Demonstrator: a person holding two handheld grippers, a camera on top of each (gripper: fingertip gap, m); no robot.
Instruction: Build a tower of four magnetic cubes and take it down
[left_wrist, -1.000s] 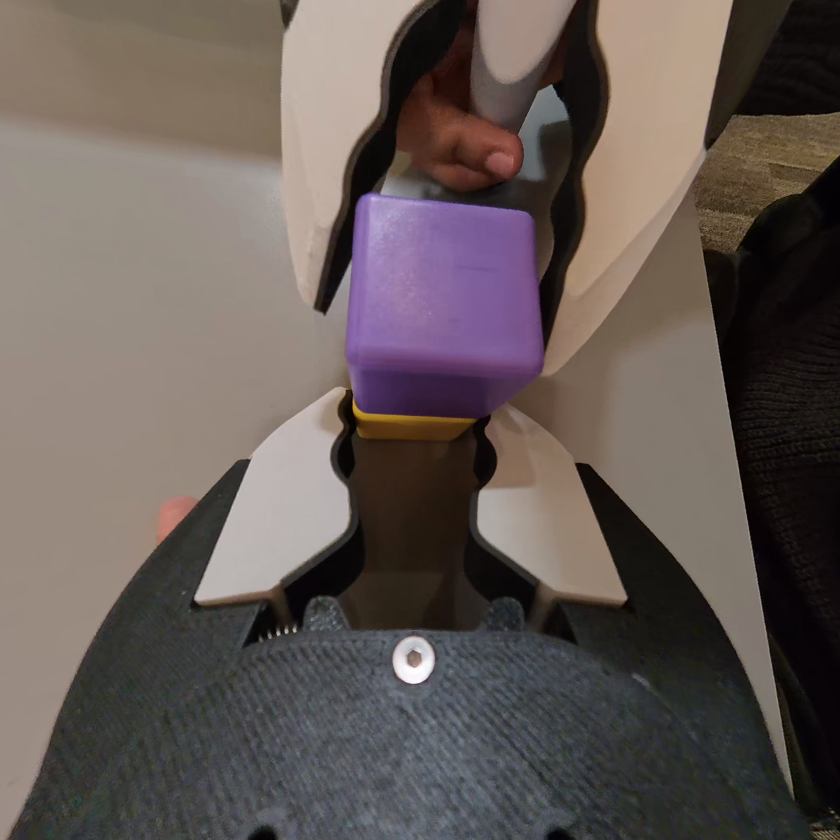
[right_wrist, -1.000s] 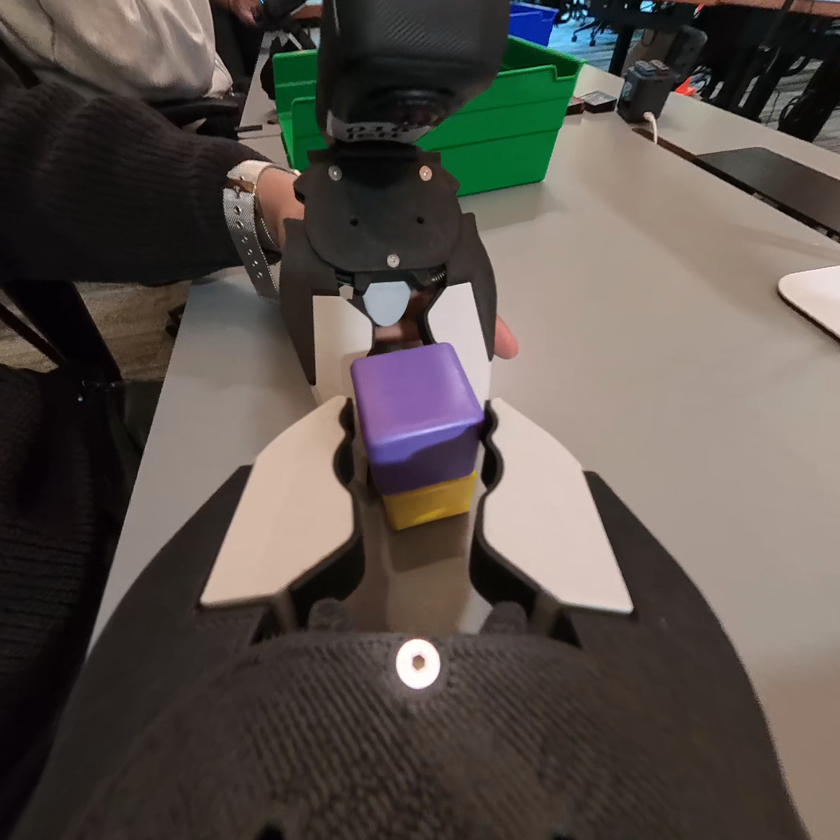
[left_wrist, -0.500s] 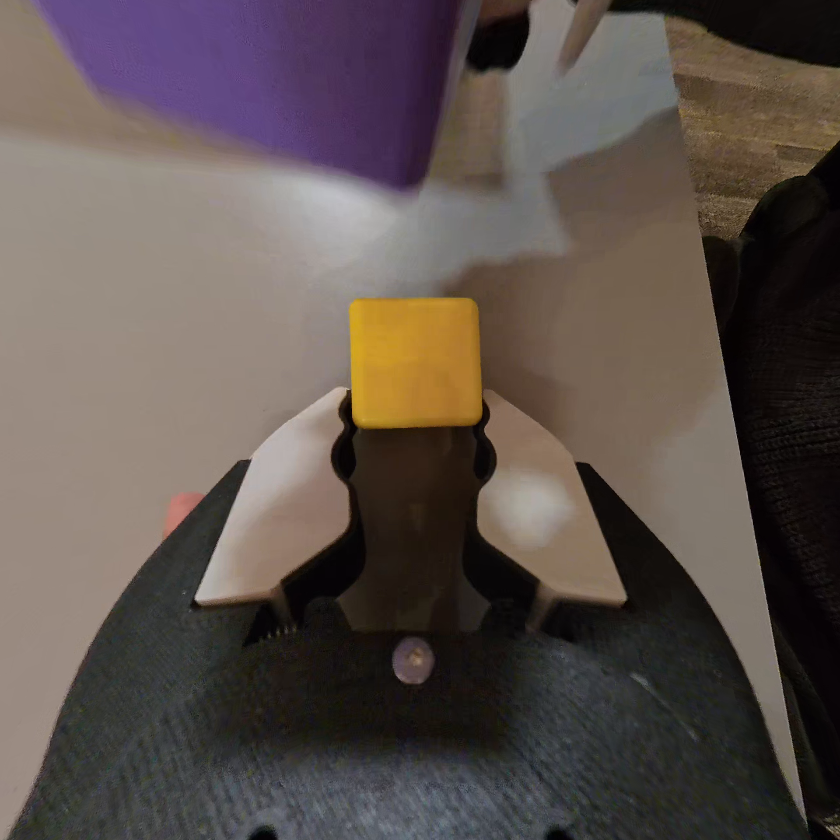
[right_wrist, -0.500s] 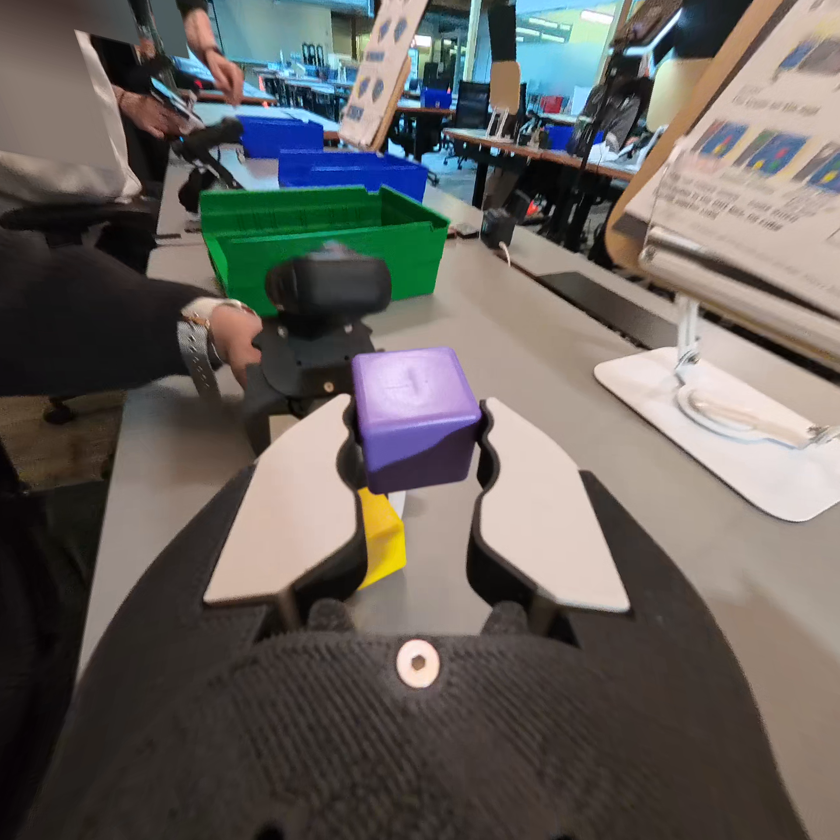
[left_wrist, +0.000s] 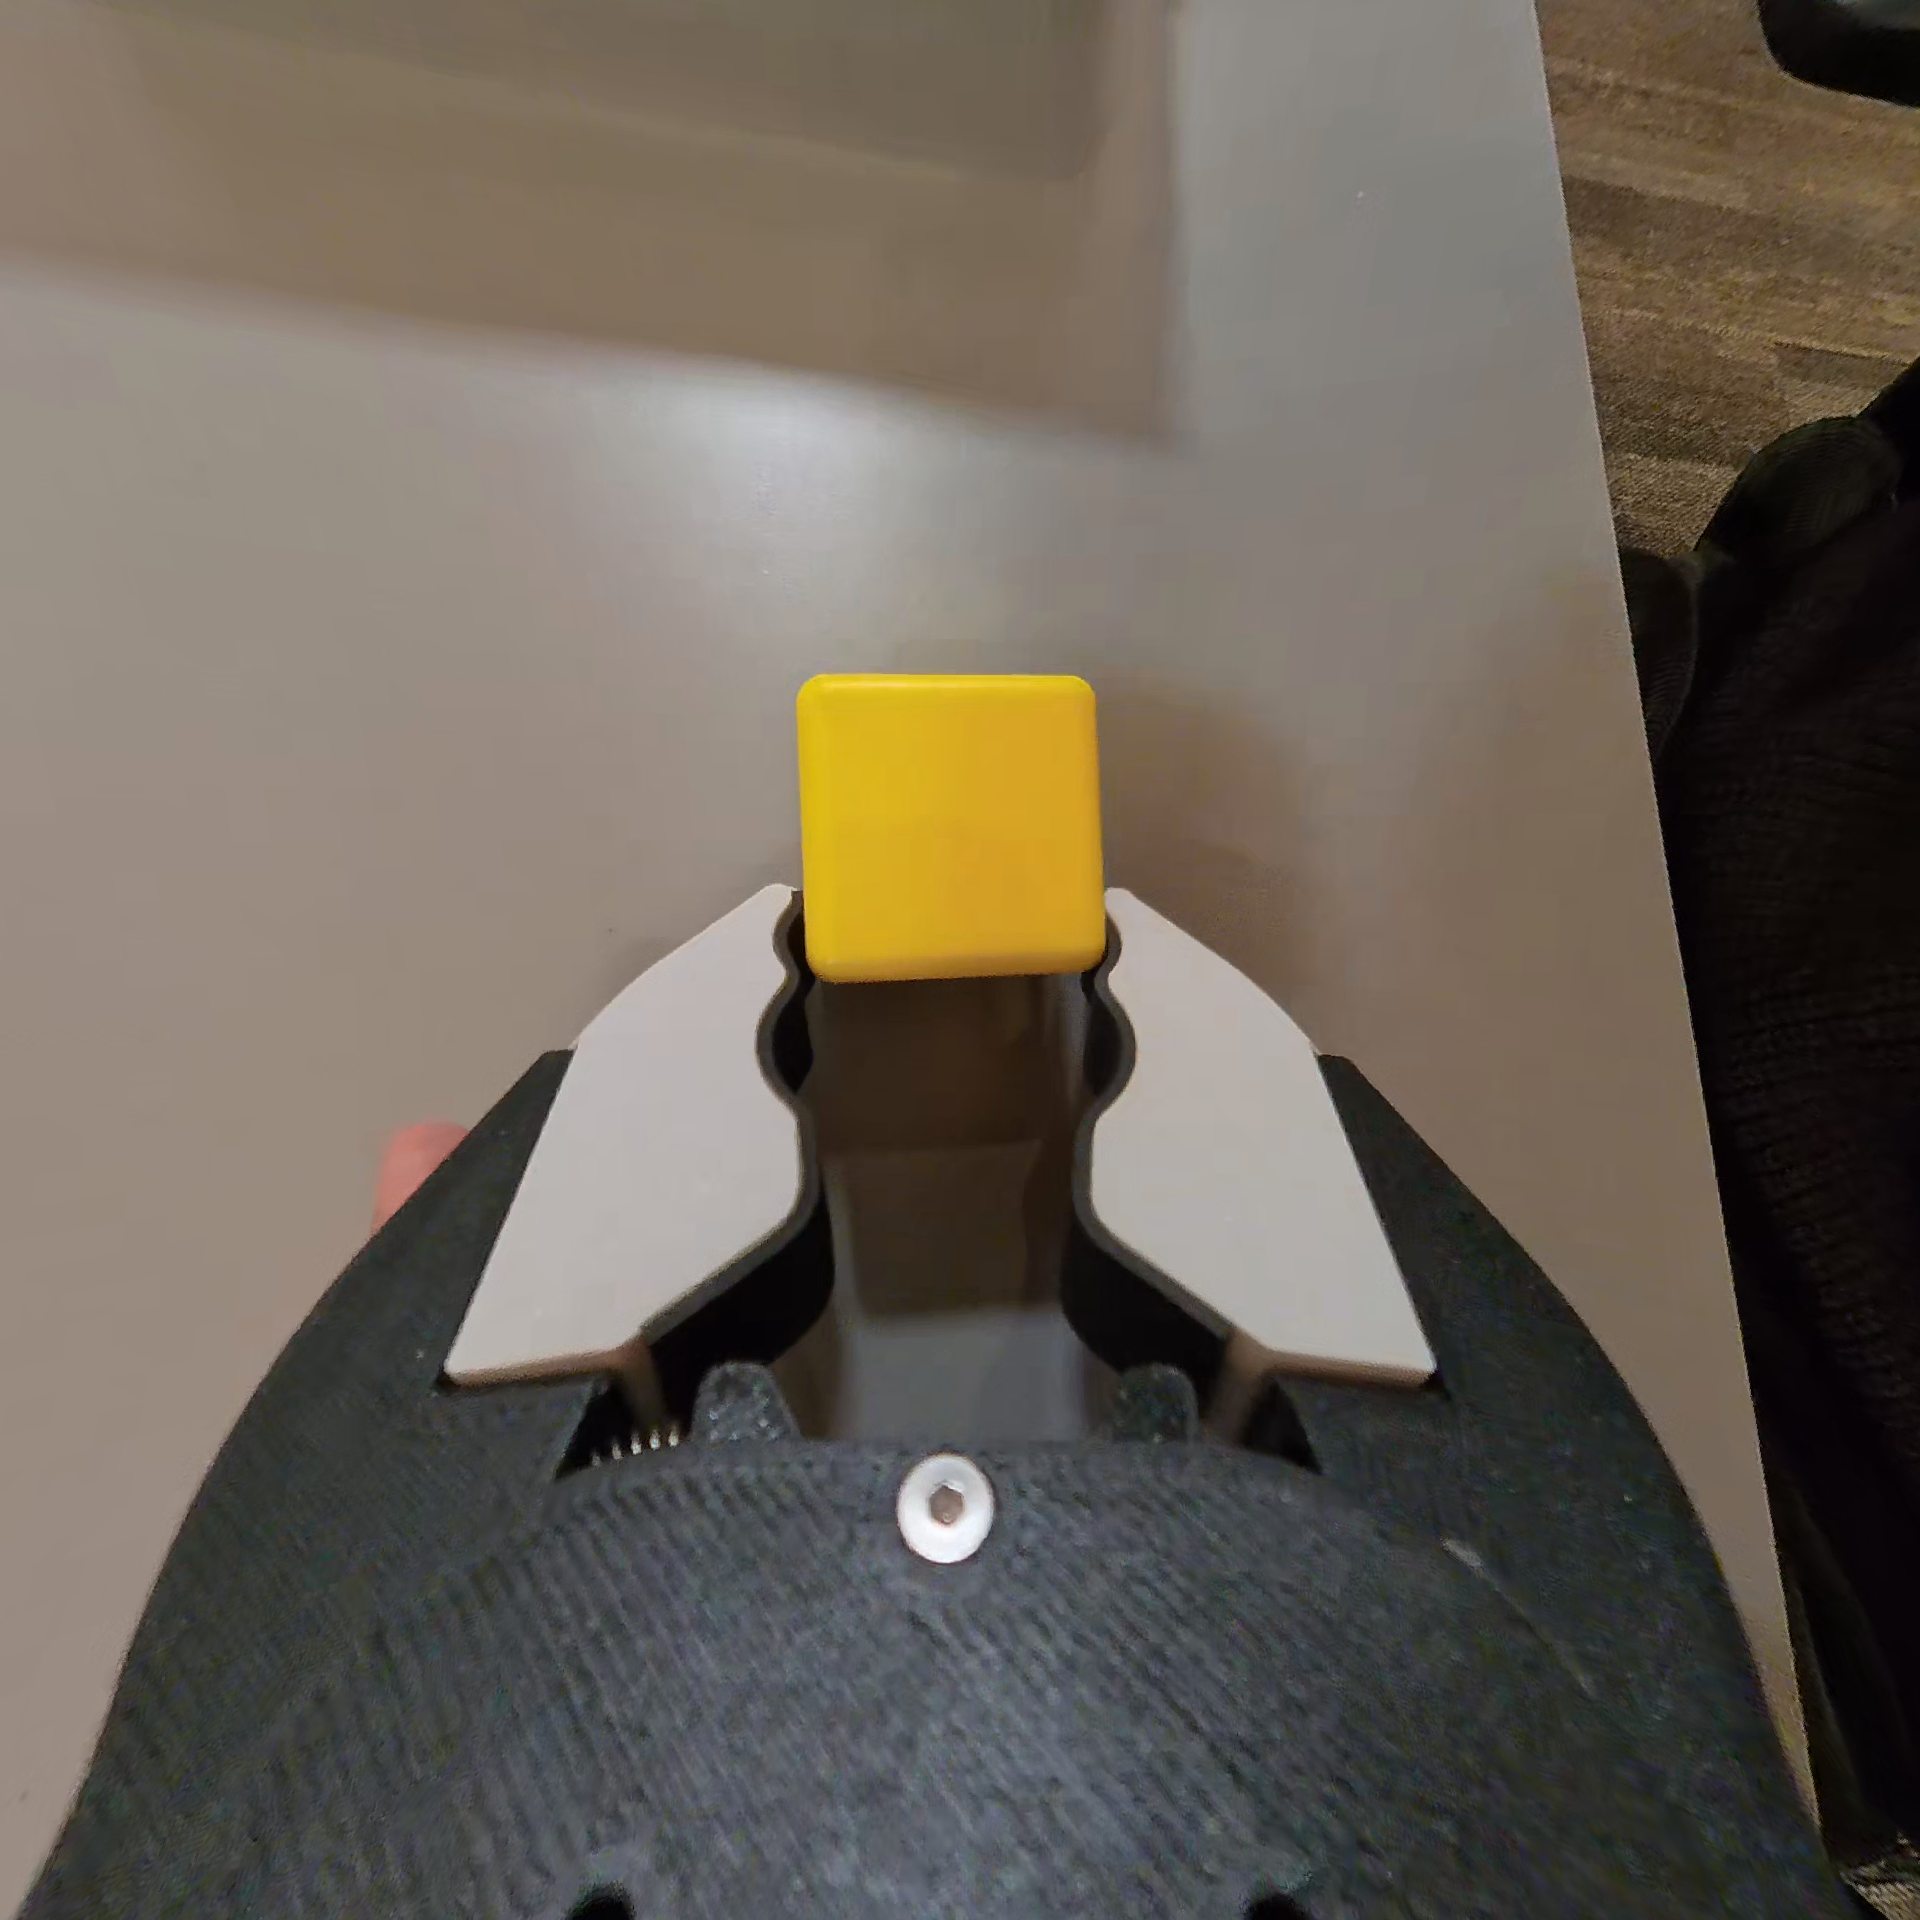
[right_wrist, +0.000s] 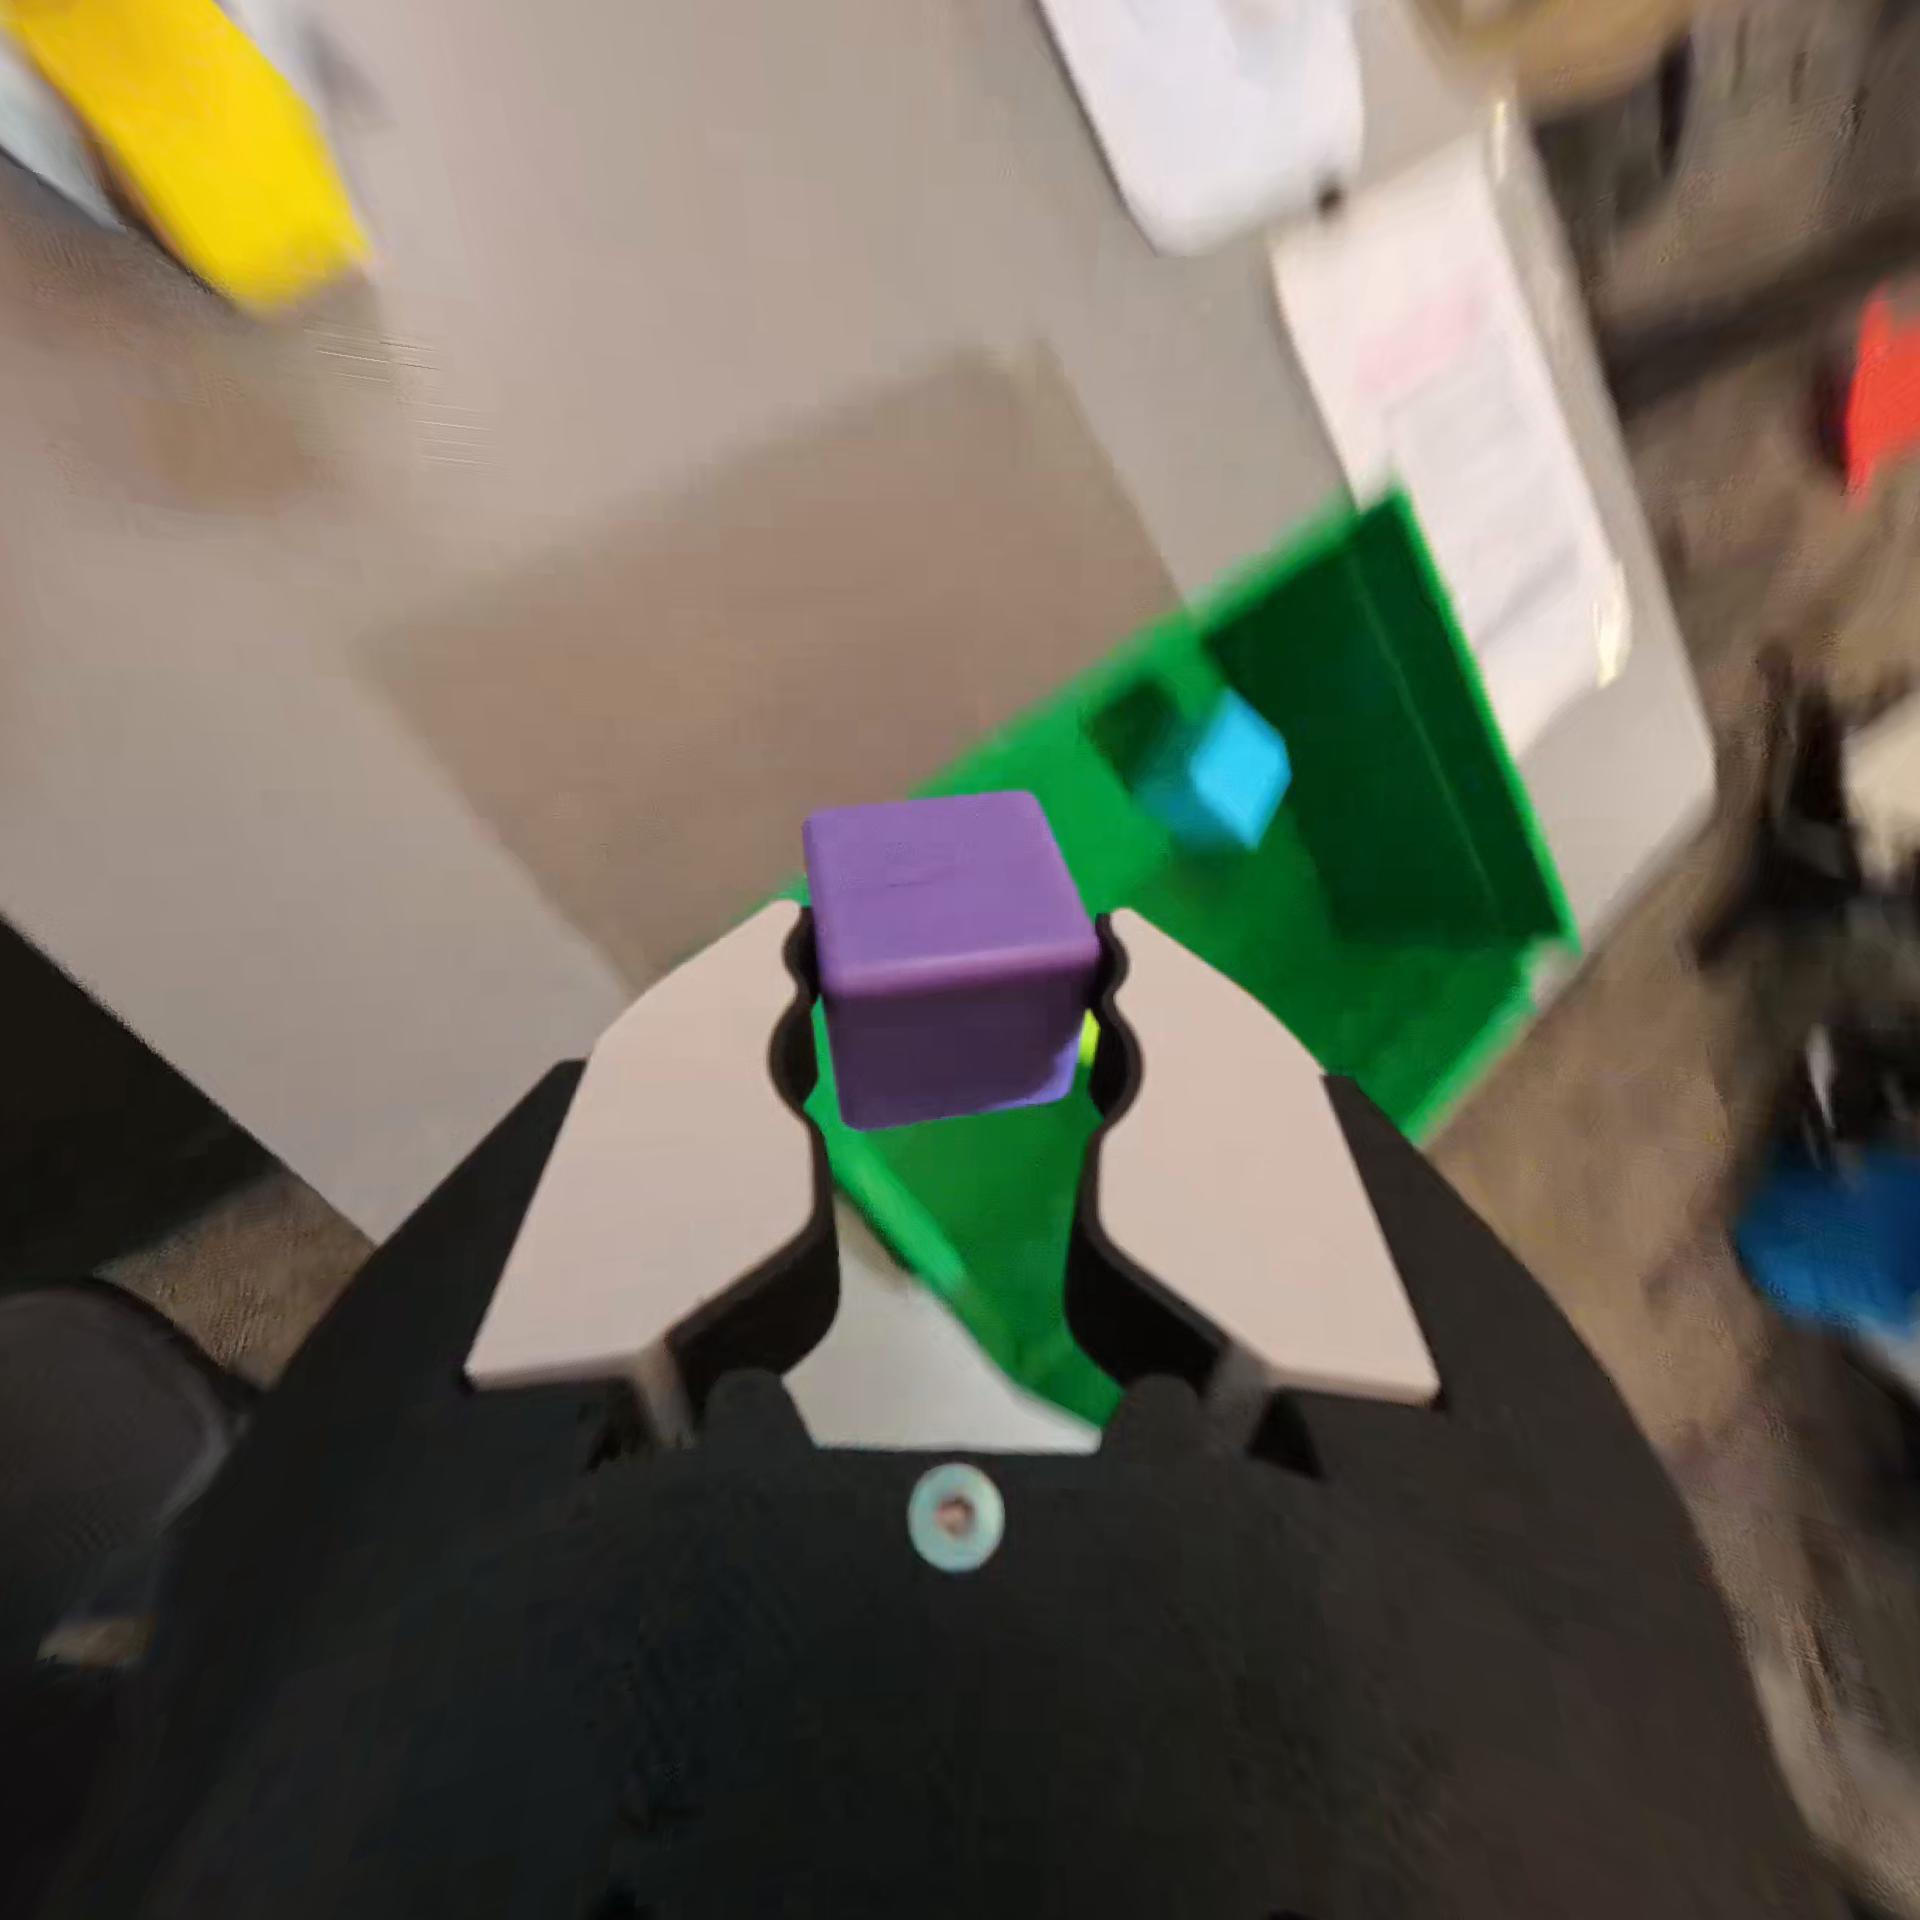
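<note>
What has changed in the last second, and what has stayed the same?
The right gripper lifted the purple cube off the yellow cube and carried it over the green bin. The left gripper stays shut on the yellow cube on the table.

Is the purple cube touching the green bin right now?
Apart. In the right wrist view the right hand-held gripper is clamped on the purple cube, carrying it in the air above the green bin.
</note>
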